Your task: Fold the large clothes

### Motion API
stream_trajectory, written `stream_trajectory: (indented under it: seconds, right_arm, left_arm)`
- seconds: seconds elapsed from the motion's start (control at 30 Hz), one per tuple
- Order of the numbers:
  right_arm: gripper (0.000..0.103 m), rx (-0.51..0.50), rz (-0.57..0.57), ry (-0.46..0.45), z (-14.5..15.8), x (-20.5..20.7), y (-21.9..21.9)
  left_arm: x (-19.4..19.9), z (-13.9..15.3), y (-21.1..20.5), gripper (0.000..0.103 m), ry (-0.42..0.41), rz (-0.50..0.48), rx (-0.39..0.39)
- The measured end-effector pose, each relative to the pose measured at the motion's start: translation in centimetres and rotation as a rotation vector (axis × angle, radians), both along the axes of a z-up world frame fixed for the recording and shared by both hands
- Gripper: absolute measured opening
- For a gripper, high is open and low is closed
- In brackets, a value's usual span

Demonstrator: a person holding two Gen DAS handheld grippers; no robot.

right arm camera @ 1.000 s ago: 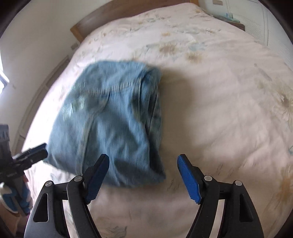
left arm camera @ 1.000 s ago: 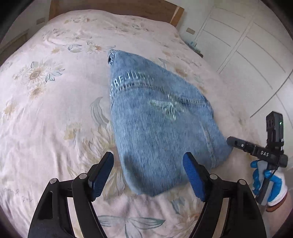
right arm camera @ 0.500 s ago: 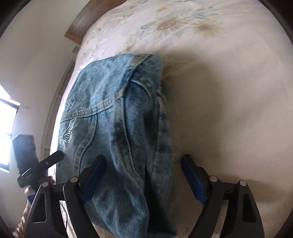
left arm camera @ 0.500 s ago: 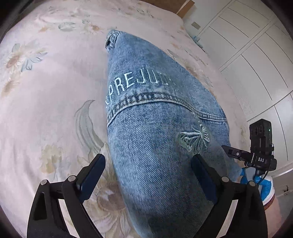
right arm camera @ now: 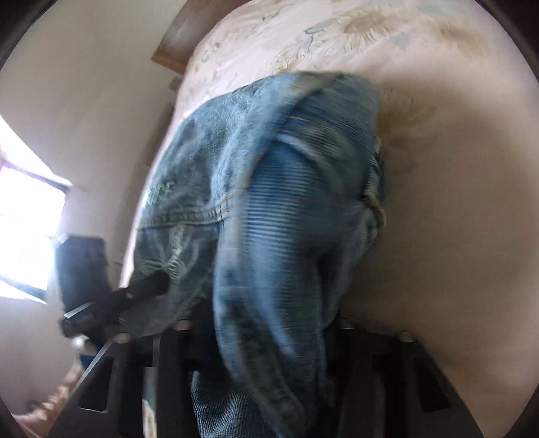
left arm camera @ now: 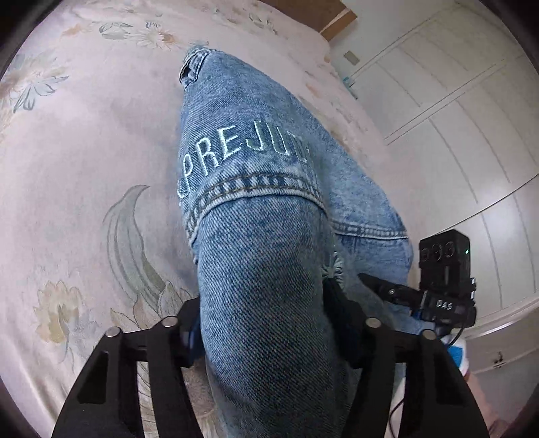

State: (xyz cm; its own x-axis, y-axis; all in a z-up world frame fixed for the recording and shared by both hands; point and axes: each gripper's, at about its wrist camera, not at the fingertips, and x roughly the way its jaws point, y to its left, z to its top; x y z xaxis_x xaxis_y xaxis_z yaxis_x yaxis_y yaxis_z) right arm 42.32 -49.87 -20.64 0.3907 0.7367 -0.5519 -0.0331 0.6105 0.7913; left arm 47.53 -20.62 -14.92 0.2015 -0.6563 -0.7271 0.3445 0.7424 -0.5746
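Folded blue jeans [left arm camera: 269,209] with pale "PREJU" lettering lie on the bed [left arm camera: 84,151]. My left gripper [left arm camera: 266,330] is shut on the near edge of the jeans, which bunches up between its jaws. My right gripper [right arm camera: 269,333] is shut on the other near corner of the jeans [right arm camera: 286,202]; that view is blurred and denim hides the pads. The right gripper also shows in the left wrist view [left arm camera: 438,296] at the jeans' right side, and the left one shows in the right wrist view [right arm camera: 111,296].
The bed has a cream floral cover [right arm camera: 454,202] and a wooden headboard [left arm camera: 337,20]. White wardrobe doors [left arm camera: 454,118] stand to the right of the bed. A bright window [right arm camera: 23,229] is on the left wall.
Both grippers have moved in onto the jeans' near edge and closed on it from open. The denim now bunches up between each pair of jaws.
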Motion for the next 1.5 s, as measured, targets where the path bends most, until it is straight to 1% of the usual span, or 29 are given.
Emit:
stream_trajectory:
  seconds: [0.03,0.07,0.13,0.2,0.3,0.4,0.47,0.53,0.57,0.6,0.63,0.67,0.7,0.73,0.77,0.8,0.87,0.93,0.97,1.0,1.07,1.1,1.17,1.27,1.43,1.5]
  right_arm:
    - [0.031,0.011,-0.004,-0.015,0.2,-0.2,0.2]
    - [0.03,0.009,-0.007,-0.033,0.6,-0.3,0.4]
    - [0.026,-0.003,-0.011,-0.067,1.8,-0.7,0.8]
    - [0.025,-0.009,-0.007,-0.109,3.4,-1.0,1.4]
    - [0.024,0.005,0.012,-0.164,5.9,-0.9,3.0]
    - [0.024,0.037,0.045,-0.195,7.6,-0.1,5.8]
    - [0.024,0.056,0.072,-0.2,7.9,0.8,8.5]
    - [0.025,0.051,0.093,-0.186,7.3,1.9,10.8]
    - [0.026,0.032,0.104,-0.16,6.5,2.5,12.3]
    - [0.027,0.017,0.111,-0.139,5.8,2.6,12.8]
    - [0.03,-0.012,0.12,-0.113,5.0,3.1,13.8]
    - [0.032,-0.033,0.115,-0.094,4.3,3.1,14.2]
    - [0.036,-0.02,0.1,-0.081,3.9,3.0,14.0]
    - [0.042,0.009,0.081,-0.072,3.6,2.9,13.5]
    - [0.044,0.019,0.064,-0.07,3.6,2.6,12.8]
    - [0.049,0.001,0.052,-0.071,3.7,2.2,12.5]
    - [0.052,-0.024,0.024,-0.056,3.5,1.5,10.8]
    - [0.057,-0.025,0.003,-0.041,3.2,1.3,9.4]
    - [0.057,-0.031,-0.009,-0.032,3.1,0.9,8.8]
    - [0.057,-0.044,-0.012,-0.031,3.2,1.1,9.2]
    - [0.057,-0.082,-0.025,-0.037,3.7,0.2,9.5]
    - [0.057,-0.082,-0.033,-0.033,4.0,-0.1,10.0]
    - [0.057,-0.097,-0.049,-0.022,4.4,-0.7,10.1]
    - [0.057,-0.138,-0.053,-0.026,5.4,-3.0,9.8]
    - [0.059,-0.118,-0.058,-0.063,7.1,-5.2,8.5]
    - [0.059,-0.112,-0.049,-0.077,7.8,-6.0,8.8]
  left_arm:
    - [-0.1,0.4,0.3,0.047,-0.005,0.001,-0.019]
    - [-0.3,0.9,0.8,0.044,-0.008,0.003,-0.041]
    - [-0.4,2.1,1.8,0.042,-0.019,0.005,-0.082]
    - [-0.8,3.8,3.4,0.041,-0.045,0.013,-0.111]
    - [-1.1,6.2,6.5,0.041,-0.083,0.032,-0.113]
    - [-1.1,7.7,10.1,0.041,-0.116,0.06,-0.078]
    - [-1.1,7.6,12.0,0.042,-0.117,0.079,-0.043]
    - [-1.0,6.3,13.5,0.045,-0.096,0.098,0.032]
    - [-0.9,5.3,14.2,0.047,-0.078,0.109,0.08]
    - [-1.2,4.0,14.6,0.048,-0.058,0.117,0.122]
    - [-1.7,3.2,15.3,0.053,-0.052,0.126,0.133]
    - [-2.2,3.0,16.1,0.056,-0.058,0.142,0.113]
    - [-2.8,3.2,16.8,0.056,-0.061,0.158,0.08]
    - [-3.5,3.5,17.3,0.056,-0.068,0.163,0.065]
    - [-4.4,3.8,17.5,0.057,-0.084,0.155,0.069]
    - [-5.0,3.9,17.7,0.058,-0.097,0.143,0.085]
    - [-6.6,3.8,17.7,0.06,-0.111,0.129,0.109]
    - [-7.5,3.3,18.6,0.06,-0.113,0.141,0.105]
    - [-8.1,3.3,19.0,0.06,-0.116,0.148,0.104]
    - [-8.8,3.4,19.1,0.06,-0.124,0.157,0.11]
    - [-9.3,3.8,18.6,0.06,-0.131,0.168,0.124]
    - [-9.4,4.0,18.2,0.06,-0.133,0.17,0.131]
    - [-9.4,4.6,18.1,0.06,-0.147,0.172,0.16]
    - [-9.7,5.3,17.8,0.06,-0.165,0.182,0.195]
    - [-9.8,4.8,17.9,0.06,-0.17,0.205,0.205]
    - [-10.1,4.9,18.0,0.06,-0.174,0.206,0.217]
